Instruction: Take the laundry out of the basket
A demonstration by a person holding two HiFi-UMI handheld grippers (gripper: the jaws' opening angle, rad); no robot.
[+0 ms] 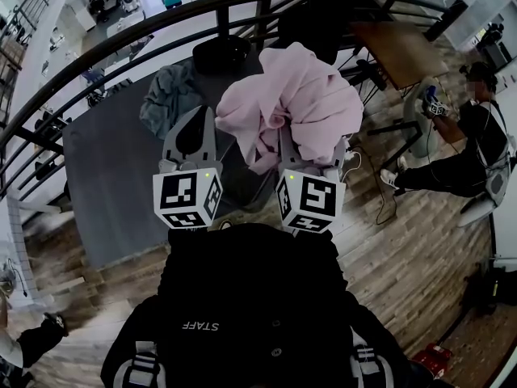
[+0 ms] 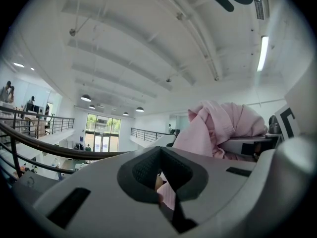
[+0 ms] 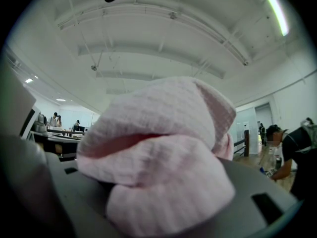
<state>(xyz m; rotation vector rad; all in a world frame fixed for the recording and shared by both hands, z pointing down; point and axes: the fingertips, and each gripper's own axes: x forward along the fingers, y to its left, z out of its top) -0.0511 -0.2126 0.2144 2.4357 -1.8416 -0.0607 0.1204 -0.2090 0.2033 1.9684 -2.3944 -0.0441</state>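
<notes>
Right tongs [image 1: 311,153] clamped on one pink garment [image 1: 299,103]; left tongs [image 1: 206,118] closed beside it. Beyond left tongs: one grey-green cloth [image 1: 170,95], one dark basket [image 1: 222,55], contents unclear.

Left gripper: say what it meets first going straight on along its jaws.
Probably nothing near: beyond the left gripper its own view shows open hall, the railing lower left. The pink garment lies to its right.
</notes>
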